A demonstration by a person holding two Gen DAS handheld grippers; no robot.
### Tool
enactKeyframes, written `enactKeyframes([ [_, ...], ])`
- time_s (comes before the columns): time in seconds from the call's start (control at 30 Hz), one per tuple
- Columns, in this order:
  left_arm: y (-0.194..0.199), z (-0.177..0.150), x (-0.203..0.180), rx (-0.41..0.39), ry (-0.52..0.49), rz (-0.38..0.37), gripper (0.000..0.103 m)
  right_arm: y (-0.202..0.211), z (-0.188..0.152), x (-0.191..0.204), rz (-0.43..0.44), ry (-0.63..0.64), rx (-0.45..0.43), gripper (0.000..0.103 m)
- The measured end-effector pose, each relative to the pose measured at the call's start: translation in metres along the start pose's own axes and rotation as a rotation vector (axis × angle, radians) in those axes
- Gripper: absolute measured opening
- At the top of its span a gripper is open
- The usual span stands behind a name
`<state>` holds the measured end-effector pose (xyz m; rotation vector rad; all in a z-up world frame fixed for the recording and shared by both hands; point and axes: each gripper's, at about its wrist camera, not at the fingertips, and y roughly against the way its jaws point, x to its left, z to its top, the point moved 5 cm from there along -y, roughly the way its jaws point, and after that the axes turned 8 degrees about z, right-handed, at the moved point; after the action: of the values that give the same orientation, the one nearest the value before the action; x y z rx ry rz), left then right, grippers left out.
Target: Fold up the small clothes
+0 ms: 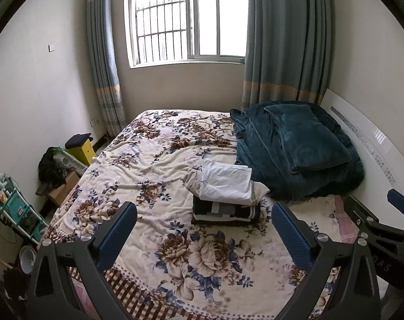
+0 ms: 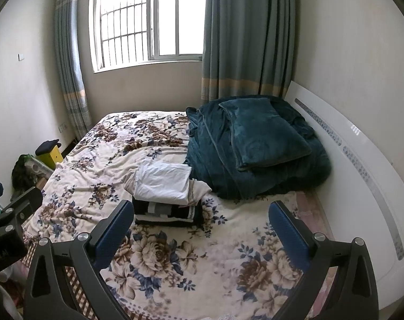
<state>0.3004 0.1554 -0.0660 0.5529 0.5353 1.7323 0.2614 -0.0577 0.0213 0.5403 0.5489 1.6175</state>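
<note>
A stack of folded clothes sits on the floral bedspread (image 1: 148,165). A white folded garment (image 1: 224,181) lies on top, over a cream one and a black-and-grey one (image 1: 223,212). The stack also shows in the right wrist view, white garment (image 2: 163,180) above the dark one (image 2: 164,210). My left gripper (image 1: 204,210) is open and empty, held above the bed just short of the stack. My right gripper (image 2: 202,210) is open and empty, with the stack ahead and left of it. Each gripper shows at the edge of the other's view.
A teal blanket and pillow (image 1: 303,146) are heaped by the white headboard (image 1: 362,133). A pink cloth (image 1: 346,226) lies at the bed's right edge. Left of the bed stand a yellow stool (image 1: 82,148), a cardboard box, and a teal rack (image 1: 18,208).
</note>
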Motion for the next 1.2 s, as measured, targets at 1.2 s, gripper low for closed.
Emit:
enactKeyframes([
  [1.2, 0.011, -0.006, 0.007, -0.005, 0.016, 0.034, 0.103, 0.007, -0.003, -0.001, 0.008, -0.007, -0.017, 0.103],
])
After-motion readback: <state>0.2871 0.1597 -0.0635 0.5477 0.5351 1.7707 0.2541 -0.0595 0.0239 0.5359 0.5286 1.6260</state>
